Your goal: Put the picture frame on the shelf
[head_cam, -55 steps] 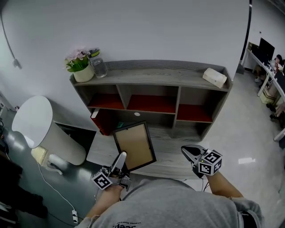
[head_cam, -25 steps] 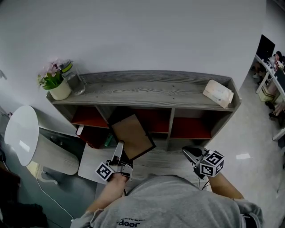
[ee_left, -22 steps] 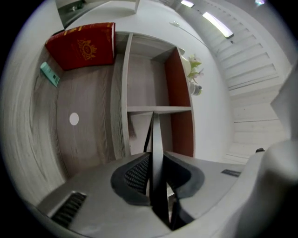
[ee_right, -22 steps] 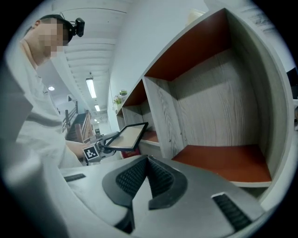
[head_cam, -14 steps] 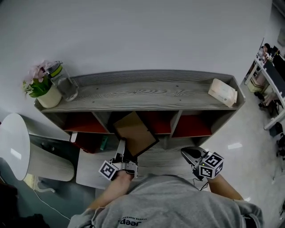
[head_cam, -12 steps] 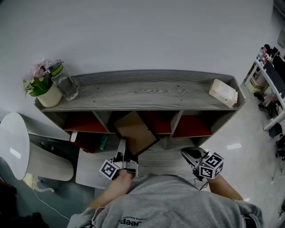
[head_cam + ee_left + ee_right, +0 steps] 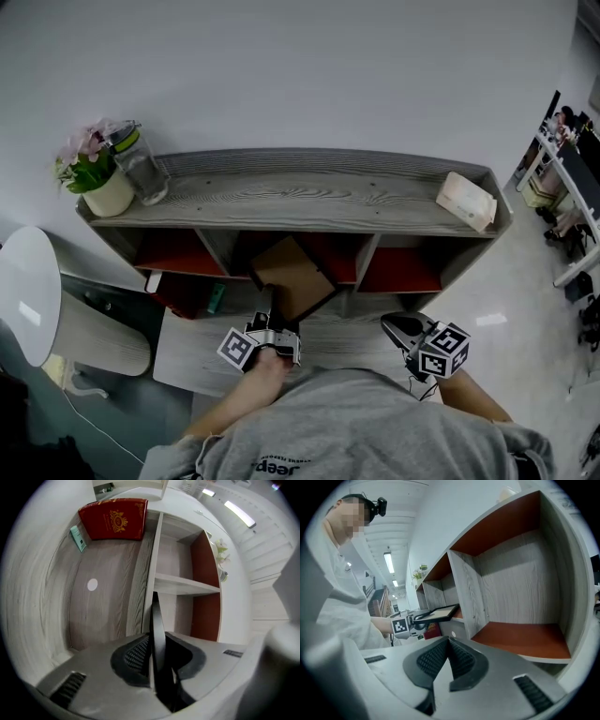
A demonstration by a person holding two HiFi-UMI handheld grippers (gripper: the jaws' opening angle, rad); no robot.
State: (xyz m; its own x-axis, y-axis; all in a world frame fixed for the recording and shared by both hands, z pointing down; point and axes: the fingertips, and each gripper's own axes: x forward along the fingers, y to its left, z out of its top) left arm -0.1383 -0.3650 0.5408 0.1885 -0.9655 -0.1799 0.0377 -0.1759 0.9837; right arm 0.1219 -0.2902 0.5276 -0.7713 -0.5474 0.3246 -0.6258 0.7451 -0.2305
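The picture frame (image 7: 292,274), black-edged with a brown back, is tilted in front of the middle compartment of the grey shelf (image 7: 300,197). Its far corner is hidden under the shelf's top board. My left gripper (image 7: 266,300) is shut on the frame's near edge. In the left gripper view the frame (image 7: 155,620) stands edge-on between the pads of the left gripper (image 7: 154,645). My right gripper (image 7: 395,324) hangs shut and empty to the right, in front of the right compartment. In the right gripper view the right gripper (image 7: 449,642) faces that compartment, with the frame (image 7: 437,613) far to the left.
On the shelf top stand a flower pot (image 7: 97,184) and a glass jar (image 7: 141,165) at the left, and a white pack (image 7: 465,201) at the right. A red box (image 7: 114,513) leans in the low left space. A white round seat (image 7: 37,291) stands left of the shelf.
My left gripper has carried the frame from above the low board forward and slightly right, up to the middle compartment's opening. The right gripper has stayed where it was.
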